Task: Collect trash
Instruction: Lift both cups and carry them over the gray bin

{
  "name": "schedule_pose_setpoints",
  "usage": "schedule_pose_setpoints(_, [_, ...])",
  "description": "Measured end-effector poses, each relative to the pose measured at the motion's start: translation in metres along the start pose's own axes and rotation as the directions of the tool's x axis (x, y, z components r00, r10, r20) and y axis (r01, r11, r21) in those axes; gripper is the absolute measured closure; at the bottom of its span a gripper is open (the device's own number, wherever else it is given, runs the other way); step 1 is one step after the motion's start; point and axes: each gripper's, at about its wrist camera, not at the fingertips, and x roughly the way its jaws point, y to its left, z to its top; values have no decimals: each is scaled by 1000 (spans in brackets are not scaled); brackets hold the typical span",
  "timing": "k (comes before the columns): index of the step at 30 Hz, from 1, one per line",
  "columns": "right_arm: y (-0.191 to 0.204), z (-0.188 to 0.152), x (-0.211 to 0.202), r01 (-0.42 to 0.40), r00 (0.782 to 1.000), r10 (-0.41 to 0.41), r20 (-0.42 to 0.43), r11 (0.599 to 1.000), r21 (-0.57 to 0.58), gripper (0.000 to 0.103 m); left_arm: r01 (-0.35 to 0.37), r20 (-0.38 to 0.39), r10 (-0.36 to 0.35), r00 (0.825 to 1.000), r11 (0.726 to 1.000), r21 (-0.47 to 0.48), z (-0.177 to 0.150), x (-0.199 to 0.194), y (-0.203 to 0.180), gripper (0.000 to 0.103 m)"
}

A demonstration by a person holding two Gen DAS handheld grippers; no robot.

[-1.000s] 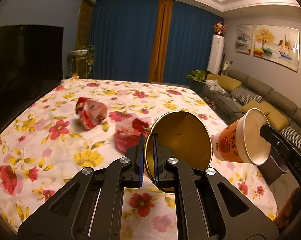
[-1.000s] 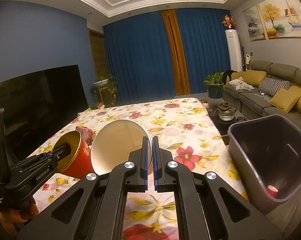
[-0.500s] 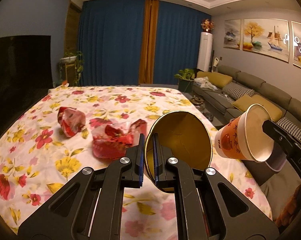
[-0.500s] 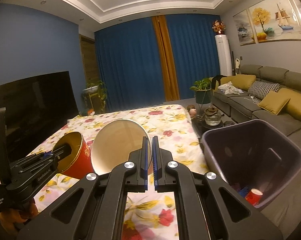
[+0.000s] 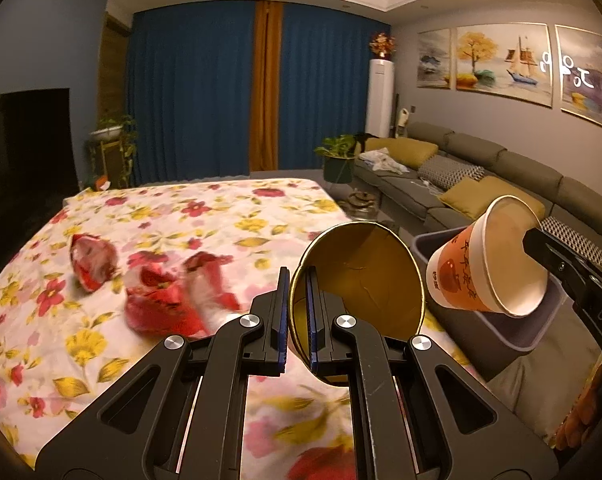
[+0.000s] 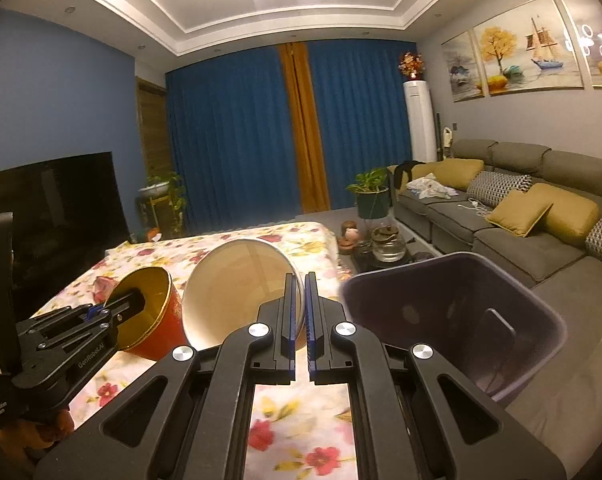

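Observation:
In the left wrist view my left gripper [image 5: 297, 280] is shut on the rim of a red paper cup with a gold inside [image 5: 365, 280], held tilted above the flowered table [image 5: 221, 208]. To its right my right gripper [image 5: 539, 242] is shut on the rim of an orange-and-white paper cup [image 5: 473, 276], which hangs over the near edge of a dark bin [image 5: 521, 332]. In the right wrist view the right gripper [image 6: 299, 284] pinches that cup [image 6: 237, 292], whose pale inside faces me. The left gripper [image 6: 135, 302] holds the red cup [image 6: 153, 320] at its left. The bin [image 6: 541, 308] stands open at the right.
Two crumpled red wrappers [image 5: 169, 300] [image 5: 93, 260] lie on the tablecloth at the left. A grey sofa [image 6: 521, 232] with yellow cushions runs along the right wall. A dark screen [image 6: 49, 208] stands at the left. A low stand with a kettle [image 6: 385, 244] sits beyond the bin.
Both hands have carried their cups to the right, toward the bin. The bin has come closer to the middle of the right wrist view, and the wrappers have slid leftward in the left wrist view.

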Motion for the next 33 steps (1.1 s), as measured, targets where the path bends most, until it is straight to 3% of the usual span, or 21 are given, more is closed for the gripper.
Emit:
schedule_pose_setpoints(12, [-57, 2, -7, 119, 993, -120, 22, 992, 47, 98, 100, 9, -100, 995, 993, 65, 7, 16, -64, 96])
schedule_pose_setpoints(20, [-95, 1, -14, 219, 974, -224, 42, 972, 86, 98, 182, 17, -184, 983, 978, 98, 15, 28, -111, 96])
schedule_pose_setpoints(33, [-123, -6, -12, 282, 957, -288, 38, 952, 121, 98, 285, -12, -286, 958, 950, 129, 12, 52, -157, 96])
